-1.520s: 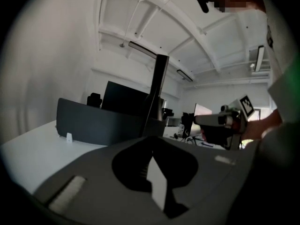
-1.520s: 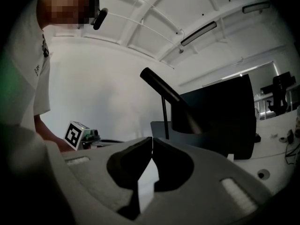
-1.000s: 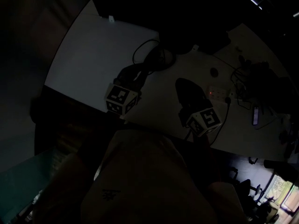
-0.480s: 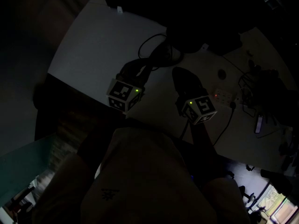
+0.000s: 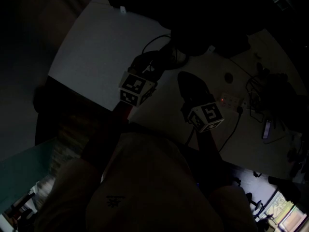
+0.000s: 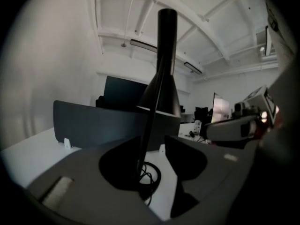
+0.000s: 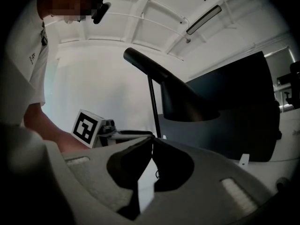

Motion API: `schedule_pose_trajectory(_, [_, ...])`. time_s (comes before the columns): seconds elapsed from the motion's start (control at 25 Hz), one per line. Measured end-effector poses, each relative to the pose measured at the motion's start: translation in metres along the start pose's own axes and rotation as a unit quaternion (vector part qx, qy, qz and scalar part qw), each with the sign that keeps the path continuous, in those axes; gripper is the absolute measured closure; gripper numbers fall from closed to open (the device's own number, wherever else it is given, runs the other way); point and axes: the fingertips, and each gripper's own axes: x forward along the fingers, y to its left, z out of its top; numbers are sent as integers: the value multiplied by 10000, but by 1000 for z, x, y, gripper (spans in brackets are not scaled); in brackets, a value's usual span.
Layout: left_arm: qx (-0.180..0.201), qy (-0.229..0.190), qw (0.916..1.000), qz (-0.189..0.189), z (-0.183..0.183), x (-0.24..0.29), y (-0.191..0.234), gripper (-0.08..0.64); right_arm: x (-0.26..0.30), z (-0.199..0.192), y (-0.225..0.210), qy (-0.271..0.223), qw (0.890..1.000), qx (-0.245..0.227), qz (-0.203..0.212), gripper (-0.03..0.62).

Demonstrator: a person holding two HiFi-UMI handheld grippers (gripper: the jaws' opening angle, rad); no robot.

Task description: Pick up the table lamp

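**Lamp stem between the parted left jaws**

The black lamp (image 6: 161, 95) stands upright on the white table (image 6: 26, 149), with its cable (image 6: 153, 176) coiled at the foot. The left gripper (image 6: 152, 142) has just been opening its jaws. They stand apart with the thin stem (image 6: 151, 121) between them, close to the left jaw and not pinched. The right gripper (image 7: 151, 140) has its jaws closed tip to tip and empty, and the stem rises just beyond them.

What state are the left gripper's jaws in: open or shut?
Open. The jaws of the left gripper have just been opening and stand apart; the table lamp has its stem between them, a gap beside it.
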Motion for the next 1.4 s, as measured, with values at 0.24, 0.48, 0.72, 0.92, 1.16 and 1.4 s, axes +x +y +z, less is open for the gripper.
schedule_pose_trajectory(0.24, [46, -94, 9973, 727, 4, 9, 10, 371, -9, -6, -4, 14, 10000, -37, -69, 589])
schedule_pose_trajectory(0.48, [-122, -184, 9948, 998, 3, 13, -1, 371, -17, -4, -7, -52, 10000, 0, -70, 589])
schedule_pose_trajectory(0.72, [40, -147, 9946, 1023, -5, 16, 2, 373, -21, -3, -6, -44, 10000, 21, -36, 589])
schedule_pose_trajectory(0.92, [238, -178, 9950, 954, -5, 15, 7, 373, -25, 1, -4, -138, 9998, -81, -107, 589])
schedule_pose_trajectory(1.16, [362, -165, 9957, 839, -1, 15, 6, 373, -40, 9, 9, -287, 9991, 27, -302, 589])
schedule_pose_trajectory(1.4, [356, -189, 9963, 753, 3, 17, 5, 373, -59, 5, 18, -219, 9980, -118, -581, 589])
